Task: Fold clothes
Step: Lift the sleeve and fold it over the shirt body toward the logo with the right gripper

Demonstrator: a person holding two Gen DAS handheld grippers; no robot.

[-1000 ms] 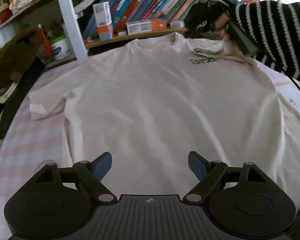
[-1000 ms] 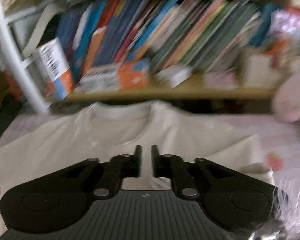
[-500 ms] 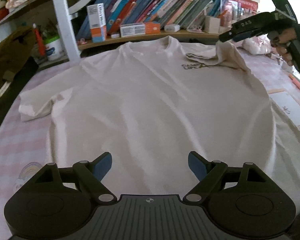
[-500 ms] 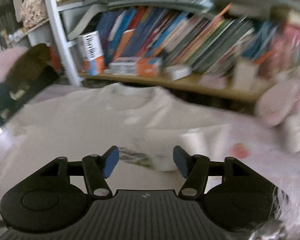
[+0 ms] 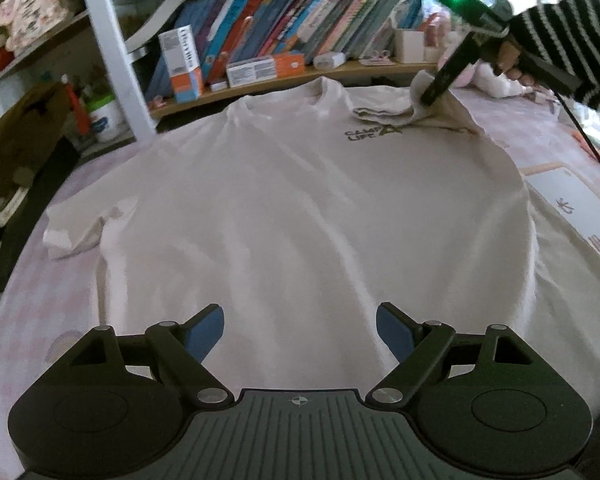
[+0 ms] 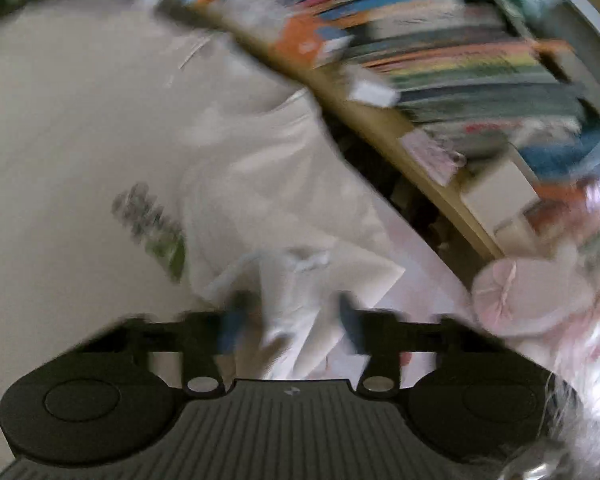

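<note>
Cream cotton T-shirt with a dark chest print is lying face up and spread flat across the pink checked tablecloth, its collar pointing toward the wooden bookshelf packed with leaning, colourful books. At far left, its short sleeve is lying out to the side, crumpled at the cuff. I am holding my left gripper low over the shirt's hem, its blue-padded fingers standing wide apart with nothing pinched between them. To the right, past the print, the other sleeve is being folded in over the chest. My right gripper is working there, my hand in a black-and-white striped knit sleeve gripping its handle. Its jaws are closing on a bunched ridge of that sleeve's fabric, which is sitting between the pads; the right wrist view is too blurred to show whether they are pressing it yet. At far right, a white flat box is lying beside the shirt.
</note>
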